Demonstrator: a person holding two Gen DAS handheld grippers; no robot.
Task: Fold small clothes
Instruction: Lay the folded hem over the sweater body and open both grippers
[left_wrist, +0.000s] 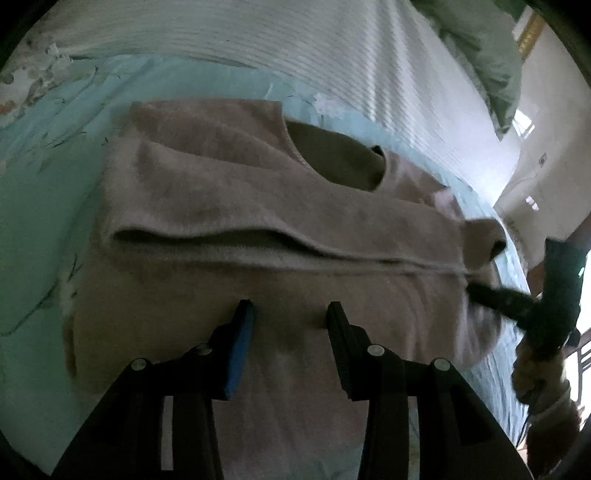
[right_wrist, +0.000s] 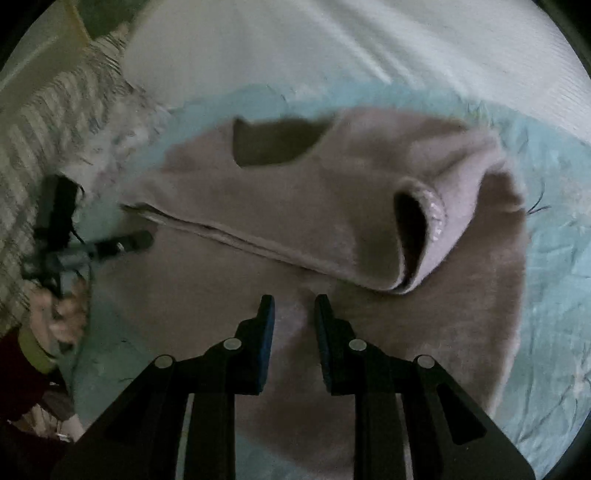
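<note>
the left gripper stands open over the lower middle of the pinkish fuzzy sweater, nothing between its jaws. the right gripper hovers narrowly parted, empty too. the sweater lies folded on a pale blue sheet, neckline toward the frame's top.

A small, fuzzy, dusty-pink sweater lies flat on a pale blue bedsheet, partly folded. Its upper part, with the scooped neckline open and showing a darker inside, is doubled over the lower body, leaving a long straight fold edge running across the garment. In the right wrist view, one sleeve lies turned in over the folded part, its cuff gaping open and dark inside. The hem end spreads smooth and rounded toward the cameras.
</note>
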